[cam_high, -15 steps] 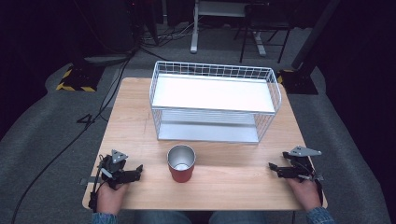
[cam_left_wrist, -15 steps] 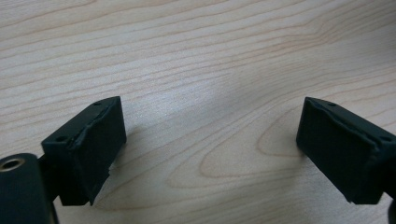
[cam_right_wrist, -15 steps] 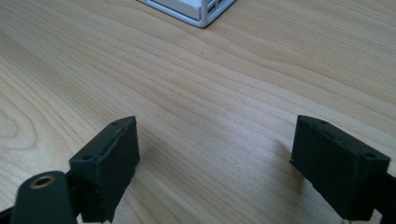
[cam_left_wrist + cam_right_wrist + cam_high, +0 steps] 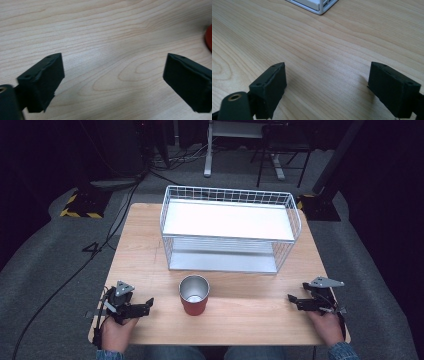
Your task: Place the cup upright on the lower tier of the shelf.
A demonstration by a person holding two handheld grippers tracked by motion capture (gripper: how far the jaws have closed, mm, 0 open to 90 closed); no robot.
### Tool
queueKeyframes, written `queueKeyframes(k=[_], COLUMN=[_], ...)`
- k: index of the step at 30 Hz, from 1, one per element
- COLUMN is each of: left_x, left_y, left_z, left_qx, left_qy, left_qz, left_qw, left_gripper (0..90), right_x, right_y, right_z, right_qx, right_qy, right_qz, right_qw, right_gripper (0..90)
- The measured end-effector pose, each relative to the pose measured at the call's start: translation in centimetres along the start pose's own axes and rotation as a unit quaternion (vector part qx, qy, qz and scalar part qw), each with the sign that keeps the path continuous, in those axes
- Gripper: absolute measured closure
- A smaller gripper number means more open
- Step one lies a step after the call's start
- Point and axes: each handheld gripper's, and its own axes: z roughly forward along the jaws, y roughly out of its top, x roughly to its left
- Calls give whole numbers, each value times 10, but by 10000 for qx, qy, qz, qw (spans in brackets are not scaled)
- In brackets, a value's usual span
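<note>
My left gripper (image 4: 145, 305) rests near the tabletop's (image 4: 250, 320) front left corner and my right gripper (image 4: 295, 301) near its front right corner, both with jaws spread wide over bare wood and nothing between them. The red cup (image 4: 194, 295) stands upright near the middle of the front edge, between my grippers with open wood on either side. Behind it, the white wire rack (image 4: 227, 230) fills the back half, and I can read no writing on anything.
</note>
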Motion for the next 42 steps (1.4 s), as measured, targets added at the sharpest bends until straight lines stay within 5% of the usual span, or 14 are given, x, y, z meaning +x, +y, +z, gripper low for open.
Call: queueKeyframes(k=[24, 36, 42], left_x=[-49, -63, -83], left_y=[7, 1, -1], left_z=[-39, -45, -46], left_qx=[-793, -1011, -1009], left_qy=[-290, -672, -638], left_qz=[321, 84, 362], left_qw=[9959, 9926, 9922], left_gripper=[0, 1, 1], right_x=[0, 0, 0], right_y=[0, 0, -1], right_z=[-1, -1, -1], right_qx=[3, 3, 1], right_qy=[11, 11, 10], right_qz=[-20, -20, -23], right_qw=[10000, 10000, 10000], right_gripper=[156, 156, 156])
